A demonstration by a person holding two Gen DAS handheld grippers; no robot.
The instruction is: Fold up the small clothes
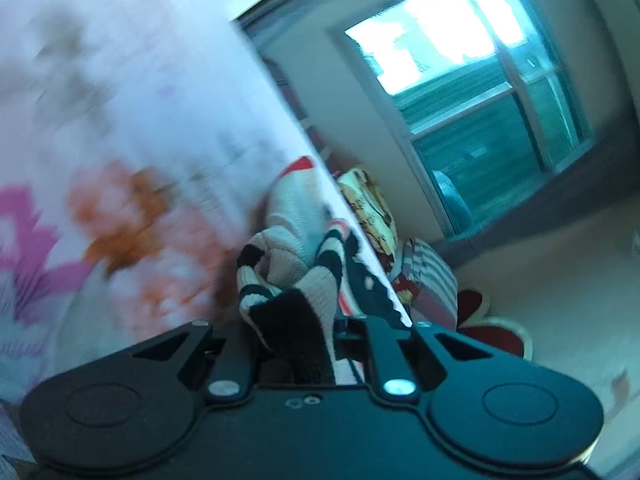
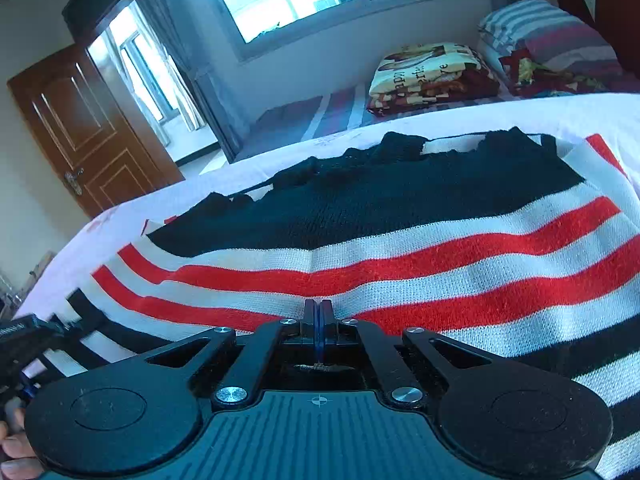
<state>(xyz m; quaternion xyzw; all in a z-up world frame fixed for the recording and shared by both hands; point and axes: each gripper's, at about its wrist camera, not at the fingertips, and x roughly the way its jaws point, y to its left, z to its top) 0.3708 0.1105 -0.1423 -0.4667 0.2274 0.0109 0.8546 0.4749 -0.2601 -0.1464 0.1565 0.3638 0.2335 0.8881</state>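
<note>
While spread over the bed (image 2: 280, 160), striped sweater (image 2: 400, 256) clamped in both tools: left tool (image 1: 294, 332), right tool (image 2: 318, 312).

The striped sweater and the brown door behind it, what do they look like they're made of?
Striped sweater: knitted yarn, soft and matte; the stitch grid and fuzzy stripe edges show up close. Wool or acrylic cannot be told. The left gripper pinches a bunched part of it.
Door: probably wood or wood veneer, reddish-brown with a slight sheen and raised panels.
</note>
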